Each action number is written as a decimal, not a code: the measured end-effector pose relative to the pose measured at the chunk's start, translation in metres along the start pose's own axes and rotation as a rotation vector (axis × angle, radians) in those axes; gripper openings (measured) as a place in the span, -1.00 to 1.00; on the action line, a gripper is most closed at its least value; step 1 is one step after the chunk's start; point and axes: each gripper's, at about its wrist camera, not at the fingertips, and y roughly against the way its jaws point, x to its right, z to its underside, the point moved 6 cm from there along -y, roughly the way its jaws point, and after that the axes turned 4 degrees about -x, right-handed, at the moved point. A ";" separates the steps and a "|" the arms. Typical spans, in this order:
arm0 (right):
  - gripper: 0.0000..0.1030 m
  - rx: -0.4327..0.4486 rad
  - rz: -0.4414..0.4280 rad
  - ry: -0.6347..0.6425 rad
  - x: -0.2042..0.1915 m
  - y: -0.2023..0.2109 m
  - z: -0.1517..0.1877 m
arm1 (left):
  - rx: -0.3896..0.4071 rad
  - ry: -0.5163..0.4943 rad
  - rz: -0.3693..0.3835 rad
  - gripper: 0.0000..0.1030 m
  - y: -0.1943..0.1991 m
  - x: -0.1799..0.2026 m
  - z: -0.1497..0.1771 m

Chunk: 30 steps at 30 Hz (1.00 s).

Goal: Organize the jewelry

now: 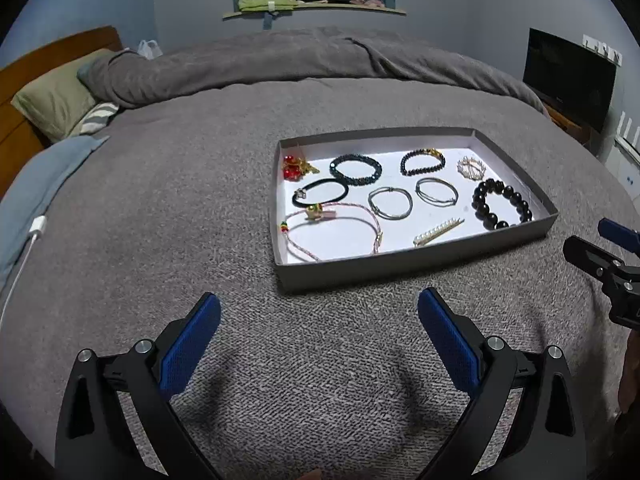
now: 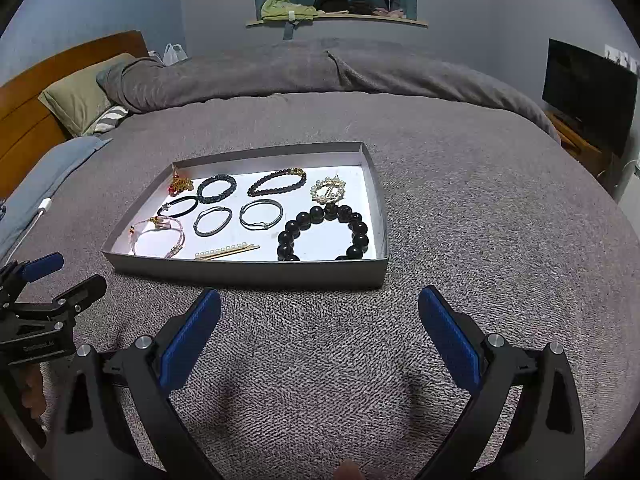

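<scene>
Jewelry all laid out separately in tray on bed, nothing left outside; L gripper & R gripper jaws wide apart, empty

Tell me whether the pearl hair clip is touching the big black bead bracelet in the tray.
Apart. The right wrist view shows white tray floor between the pearl hair clip and the big black bead bracelet; the left wrist view shows the same gap.
</scene>
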 end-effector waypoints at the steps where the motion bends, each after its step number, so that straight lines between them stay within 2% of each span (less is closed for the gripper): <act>1: 0.89 -0.004 -0.006 -0.002 -0.001 -0.001 0.001 | -0.003 -0.001 0.000 0.90 -0.001 0.001 0.000; 30: 0.89 0.014 0.016 0.028 -0.006 0.000 0.001 | -0.006 -0.004 0.006 0.90 0.003 0.002 0.002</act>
